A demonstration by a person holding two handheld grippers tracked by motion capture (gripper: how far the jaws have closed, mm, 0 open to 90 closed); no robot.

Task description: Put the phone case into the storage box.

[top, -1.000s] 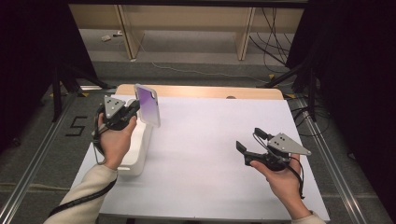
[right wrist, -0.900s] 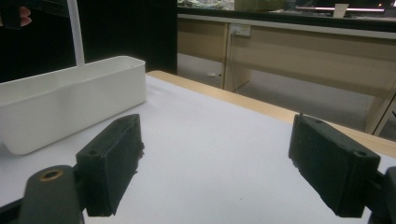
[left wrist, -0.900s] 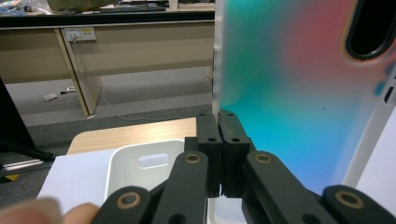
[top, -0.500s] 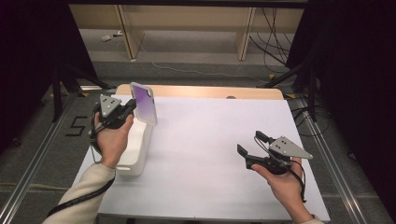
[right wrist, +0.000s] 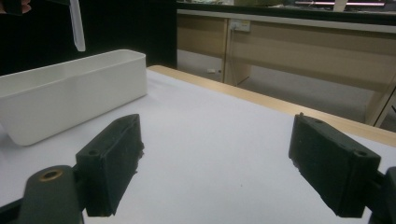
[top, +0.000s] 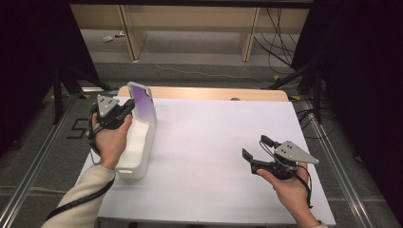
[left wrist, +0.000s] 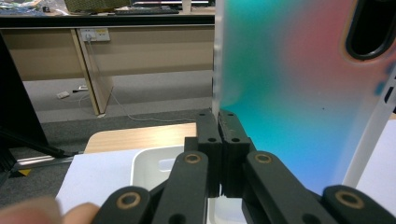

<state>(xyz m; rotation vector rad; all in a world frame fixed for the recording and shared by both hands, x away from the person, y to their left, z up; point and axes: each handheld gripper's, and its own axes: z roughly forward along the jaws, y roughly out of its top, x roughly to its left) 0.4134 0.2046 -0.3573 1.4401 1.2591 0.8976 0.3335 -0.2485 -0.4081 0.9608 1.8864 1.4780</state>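
Between left gripper pads, phone case

The high view looks forward and down on the table; both gripper views sit low, sharing the white bin.

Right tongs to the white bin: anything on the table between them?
Nothing. In the high view, bare white table cover runs from the right tongs to the white bin; the right gripper view agrees.

Your wooden table carries a white sheet; a white bin, apparently empty, sits centre-left.
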